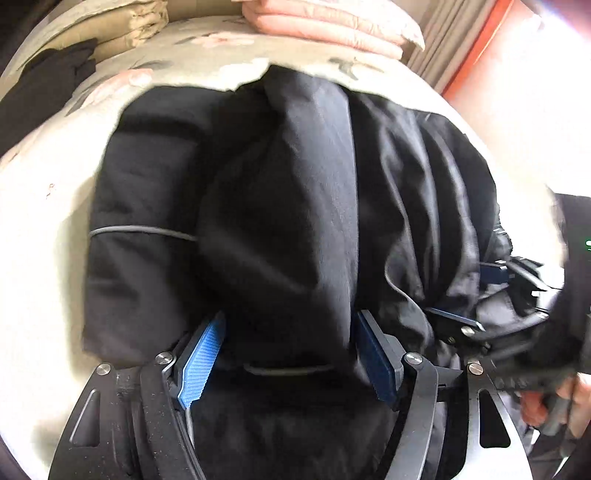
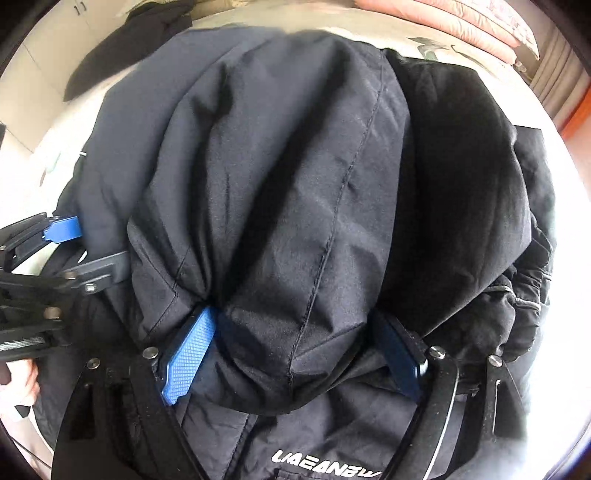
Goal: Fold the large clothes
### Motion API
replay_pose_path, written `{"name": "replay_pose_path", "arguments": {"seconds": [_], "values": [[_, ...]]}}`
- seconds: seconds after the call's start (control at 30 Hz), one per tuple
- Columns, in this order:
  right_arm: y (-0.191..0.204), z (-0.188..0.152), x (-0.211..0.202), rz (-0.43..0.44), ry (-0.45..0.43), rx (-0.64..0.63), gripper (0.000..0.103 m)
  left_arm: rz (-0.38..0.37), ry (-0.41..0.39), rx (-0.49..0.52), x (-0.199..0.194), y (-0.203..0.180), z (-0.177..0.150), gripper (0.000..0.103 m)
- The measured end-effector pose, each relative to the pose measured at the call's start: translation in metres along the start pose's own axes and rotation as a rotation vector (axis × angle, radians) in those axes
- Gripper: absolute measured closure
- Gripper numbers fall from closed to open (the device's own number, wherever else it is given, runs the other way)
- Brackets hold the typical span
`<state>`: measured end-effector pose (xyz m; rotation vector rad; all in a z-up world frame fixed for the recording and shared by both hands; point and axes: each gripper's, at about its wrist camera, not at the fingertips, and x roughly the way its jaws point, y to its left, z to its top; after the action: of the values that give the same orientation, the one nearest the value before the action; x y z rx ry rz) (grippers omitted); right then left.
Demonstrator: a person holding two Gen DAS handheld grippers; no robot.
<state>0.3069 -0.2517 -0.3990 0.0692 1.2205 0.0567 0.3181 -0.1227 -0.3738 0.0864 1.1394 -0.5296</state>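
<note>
Nearest each camera, a thick bunch of the black jacket [image 2: 280, 206] fills the gap between blue pads: the left gripper [image 1: 288, 354] and the right gripper [image 2: 295, 354] each stand with jaws wide but clamped on a fold of it. The jacket lies heaped on a floral bed [image 1: 48, 206]. Beyond it sit pink folded bedding [image 1: 325, 26] and another dark garment [image 2: 125, 48].

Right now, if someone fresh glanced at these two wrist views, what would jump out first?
A bulky black padded jacket fills both views, heaped on a floral bedspread. Thick folds of it bulge between the blue pads of the left gripper and the right gripper. White lettering shows at the bottom of the right view, and folded pink bedding lies at the far edge.
</note>
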Motion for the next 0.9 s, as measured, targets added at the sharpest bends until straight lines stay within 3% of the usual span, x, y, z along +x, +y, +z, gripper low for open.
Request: {"name": "replay_pose_path", "arguments": {"seconds": [0.1,0.2,0.3,0.5,0.63,0.9], "values": [[-0.004,-0.002,-0.014,0.029,-0.029,0.007,0.020,-0.010,-0.013,-0.013,-0.021,0.005,-0.012,0.029],[-0.003,-0.018,-0.037,0.020,-0.070,-0.012,0.020,0.058,-0.021,0.012,-0.040,0.005,-0.029,0.029],[-0.009,-0.038,-0.055,0.044,-0.081,0.004,0.020,0.077,-0.033,0.005,-0.065,0.013,-0.048,0.029],[-0.031,-0.101,-0.098,0.008,-0.064,0.047,0.020,0.118,-0.006,-0.049,-0.118,0.047,-0.107,0.029],[-0.048,-0.155,-0.121,-0.031,-0.004,0.106,0.020,0.128,0.070,-0.104,-0.136,0.071,-0.151,0.029],[-0.085,-0.254,-0.149,-0.152,0.092,0.247,0.020,-0.006,0.236,-0.234,-0.122,0.102,-0.233,0.029]]}}
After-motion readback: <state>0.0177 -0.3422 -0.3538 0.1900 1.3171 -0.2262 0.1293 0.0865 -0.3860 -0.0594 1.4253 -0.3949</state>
